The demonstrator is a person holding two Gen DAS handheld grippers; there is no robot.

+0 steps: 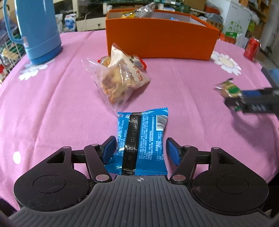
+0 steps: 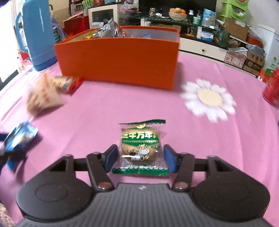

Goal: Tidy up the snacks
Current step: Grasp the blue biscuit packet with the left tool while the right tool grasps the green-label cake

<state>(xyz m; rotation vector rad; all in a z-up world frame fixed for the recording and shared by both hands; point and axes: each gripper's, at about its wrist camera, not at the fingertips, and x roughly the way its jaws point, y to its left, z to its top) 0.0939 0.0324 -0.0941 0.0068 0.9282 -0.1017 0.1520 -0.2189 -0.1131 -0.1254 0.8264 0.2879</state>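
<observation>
Between left hand-held gripper (image 1: 140,150) pads, blue packet (image 1: 142,139), lengthwise, perhaps loose

I see a cluttered room behind my table (image 2: 200,139), which wears a pink cloth with white daisies. A glass shelf (image 2: 174,20) holds jars and a fruit bowl (image 2: 177,14). White cabinet (image 2: 202,47) below, cardboard boxes (image 2: 244,55) stacked right. Light even, bright.
</observation>
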